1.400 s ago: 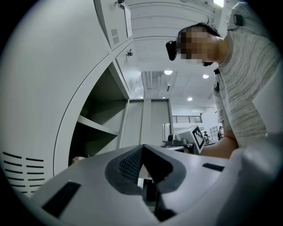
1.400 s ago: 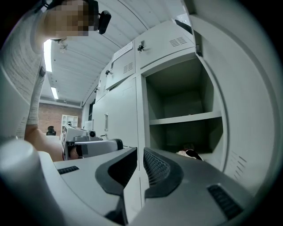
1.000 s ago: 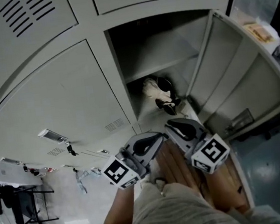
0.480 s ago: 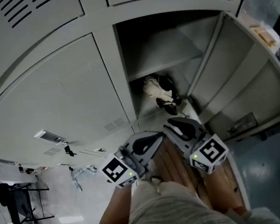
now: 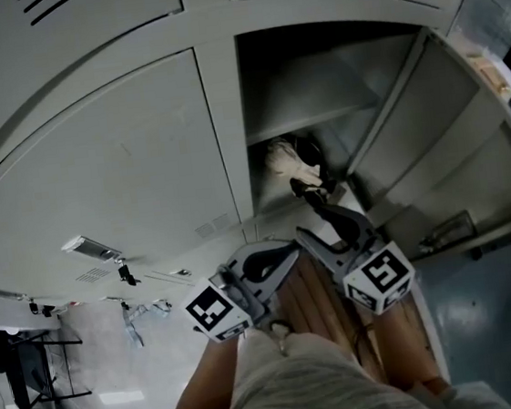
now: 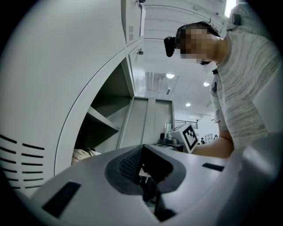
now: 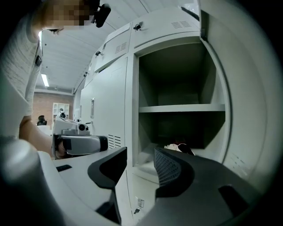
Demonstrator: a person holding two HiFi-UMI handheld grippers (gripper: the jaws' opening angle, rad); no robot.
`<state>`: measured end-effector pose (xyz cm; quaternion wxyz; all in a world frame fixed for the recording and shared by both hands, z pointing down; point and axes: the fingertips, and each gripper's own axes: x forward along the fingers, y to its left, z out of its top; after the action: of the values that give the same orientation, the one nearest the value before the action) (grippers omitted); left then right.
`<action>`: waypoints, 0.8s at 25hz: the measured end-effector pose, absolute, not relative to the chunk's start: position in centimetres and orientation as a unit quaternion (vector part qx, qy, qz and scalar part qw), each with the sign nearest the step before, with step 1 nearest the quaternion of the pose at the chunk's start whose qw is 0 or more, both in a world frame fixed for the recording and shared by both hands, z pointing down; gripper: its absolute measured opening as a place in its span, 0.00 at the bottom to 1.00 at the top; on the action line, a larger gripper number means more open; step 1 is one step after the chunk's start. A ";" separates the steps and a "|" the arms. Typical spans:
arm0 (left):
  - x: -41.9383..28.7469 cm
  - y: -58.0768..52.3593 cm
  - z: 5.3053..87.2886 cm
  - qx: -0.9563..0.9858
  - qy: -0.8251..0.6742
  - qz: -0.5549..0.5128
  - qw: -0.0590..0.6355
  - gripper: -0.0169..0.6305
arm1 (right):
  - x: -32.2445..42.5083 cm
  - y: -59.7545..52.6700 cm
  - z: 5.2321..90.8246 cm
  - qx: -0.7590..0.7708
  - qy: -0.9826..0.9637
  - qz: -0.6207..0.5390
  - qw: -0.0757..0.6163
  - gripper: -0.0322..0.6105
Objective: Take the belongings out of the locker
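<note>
Both grippers are held low before the open locker [image 5: 308,101]. The right gripper [image 7: 140,165] points into it, its jaws apart and empty. The left gripper [image 6: 142,164] has its jaws together on nothing. The belongings [image 7: 179,146] lie under the shelf [image 7: 181,107], ahead of the right gripper.
</note>
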<state>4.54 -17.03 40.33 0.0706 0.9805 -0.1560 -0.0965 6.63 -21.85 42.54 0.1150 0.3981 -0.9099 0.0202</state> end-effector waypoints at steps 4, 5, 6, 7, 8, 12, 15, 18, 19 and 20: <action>4.3 -17.1 40.3 0.981 -0.152 -0.099 0.072 0.03 | 6.8 -23.0 43.0 0.411 -0.902 0.022 0.133 0.37; 4.2 -17.2 40.3 0.981 -0.151 -0.098 0.072 0.03 | 6.8 -23.3 43.0 0.412 -0.901 0.016 0.135 0.39; 4.2 -17.2 40.4 0.981 -0.151 -0.098 0.073 0.03 | 6.8 -23.5 43.0 0.415 -0.899 0.016 0.139 0.41; 4.1 -17.2 40.4 0.981 -0.150 -0.098 0.073 0.03 | 6.8 -23.8 43.2 0.418 -0.897 0.020 0.145 0.42; 4.1 -17.2 40.4 0.981 -0.149 -0.099 0.074 0.03 | 6.9 -23.9 43.4 0.421 -0.894 0.026 0.148 0.42; 3.9 -17.2 40.4 0.981 -0.147 -0.101 0.074 0.03 | 7.0 -24.8 43.6 0.431 -0.888 0.035 0.156 0.42; 3.8 -17.2 40.5 0.981 -0.145 -0.102 0.075 0.03 | 7.0 -25.5 43.6 0.433 -0.886 0.032 0.162 0.42; 3.6 -17.2 40.4 0.981 -0.144 -0.107 0.076 0.03 | 7.2 -26.3 43.9 0.437 -0.882 0.030 0.174 0.42; 3.6 -17.2 40.4 0.981 -0.144 -0.107 0.077 0.03 | 7.3 -26.6 44.2 0.440 -0.879 0.031 0.180 0.44; 3.6 -17.2 40.4 0.981 -0.144 -0.107 0.077 0.03 | 7.5 -26.9 44.5 0.442 -0.877 0.033 0.185 0.45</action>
<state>3.57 -17.23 40.38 0.0771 0.9808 -0.1439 -0.1069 7.46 -26.88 44.52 0.1851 0.4417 -0.8772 0.0335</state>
